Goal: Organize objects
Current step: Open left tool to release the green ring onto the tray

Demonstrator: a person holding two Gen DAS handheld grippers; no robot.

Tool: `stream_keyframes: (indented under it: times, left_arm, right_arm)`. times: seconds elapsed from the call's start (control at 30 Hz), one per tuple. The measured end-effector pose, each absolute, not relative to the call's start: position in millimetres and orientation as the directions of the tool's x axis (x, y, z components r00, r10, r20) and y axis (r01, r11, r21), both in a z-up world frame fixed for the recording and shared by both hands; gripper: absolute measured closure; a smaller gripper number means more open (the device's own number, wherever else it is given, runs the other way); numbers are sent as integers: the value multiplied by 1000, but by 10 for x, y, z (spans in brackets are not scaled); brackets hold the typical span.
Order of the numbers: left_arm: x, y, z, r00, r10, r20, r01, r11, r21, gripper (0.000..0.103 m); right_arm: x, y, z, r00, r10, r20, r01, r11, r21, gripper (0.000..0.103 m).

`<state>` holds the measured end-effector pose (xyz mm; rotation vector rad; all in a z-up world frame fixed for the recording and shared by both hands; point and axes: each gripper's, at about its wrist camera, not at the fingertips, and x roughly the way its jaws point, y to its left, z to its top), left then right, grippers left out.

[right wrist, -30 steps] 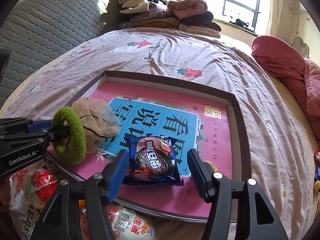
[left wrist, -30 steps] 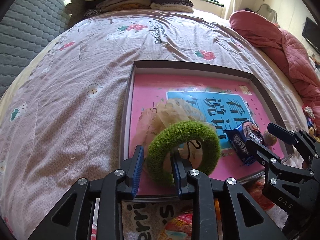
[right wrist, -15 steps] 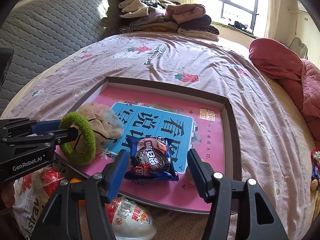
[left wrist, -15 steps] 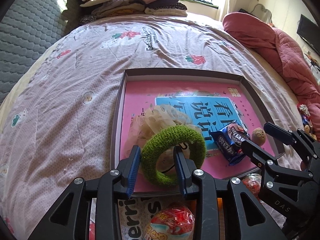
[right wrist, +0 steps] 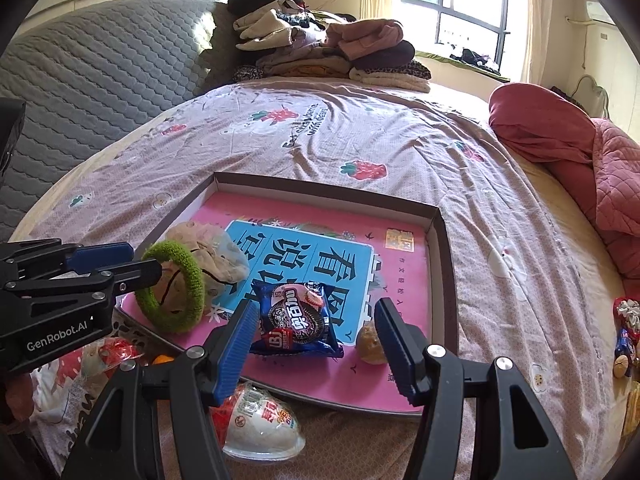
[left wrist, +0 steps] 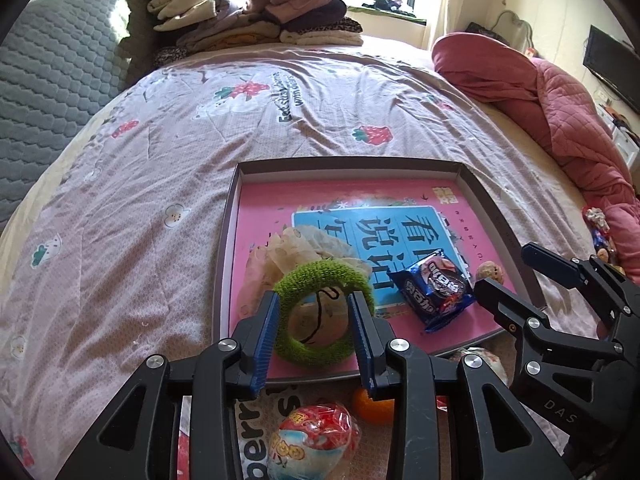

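Note:
A shallow tray [left wrist: 348, 166] [right wrist: 440, 264] with a pink picture bottom lies on the bed. In it a green hair ring [left wrist: 320, 276] [right wrist: 188, 276] leans on a beige scrunchie [left wrist: 304, 248] [right wrist: 216, 252]. My left gripper [left wrist: 314, 320] [right wrist: 120, 260] hangs over the ring, jaws opening; the ring shows between the pads, which do not press it. A blue cookie packet [left wrist: 434, 288] [right wrist: 296, 318] and a small brown ball [left wrist: 490, 271] [right wrist: 370, 344] lie in the tray. My right gripper [right wrist: 316, 332] [left wrist: 506, 266] stands open above the packet without touching it.
A wrapped snack egg [left wrist: 316, 436] [right wrist: 260, 428] and an orange [left wrist: 372, 404] lie near the tray's front edge on a printed bag. Folded clothes [left wrist: 256, 16] are piled at the far end, a red quilt [left wrist: 540, 92] at the right, small toys [right wrist: 624, 328] beside it.
The left jaws have spread and let go of the green ring, which now rests in the tray. Both grippers have drawn back and upward, so the tray looks farther off.

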<state>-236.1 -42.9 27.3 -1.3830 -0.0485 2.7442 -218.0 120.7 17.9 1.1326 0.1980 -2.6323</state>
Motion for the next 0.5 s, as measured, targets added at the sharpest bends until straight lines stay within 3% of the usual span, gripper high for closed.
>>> stream_keyframes:
  times: [0.07, 0.3, 0.4, 0.5]
  left_arm:
    - [-2337, -417, 310, -599, 76, -797, -49, -997, -58, 58]
    - [-2263, -398, 420, -615, 73, -785, -50, -997, -54, 57]
    - [-2230, -397, 469, -623, 66, -779, -45, -998, -49, 49]
    - [-2180, -412, 529, -633, 68, -771, -41, -998, -54, 48]
  right_arm:
    - [-2159, 1218, 218, -664, -193, -723, 297, -955, -18, 43]
    - [-2101, 1231, 288, -673, -196, -713, 298, -954, -18, 43]
    - [-2066, 1253, 340, -679, -202, -706, 294, -956, -9, 42]
    - [-2032, 1282, 394, -686, -205, -698, 287, -958, 0, 42]
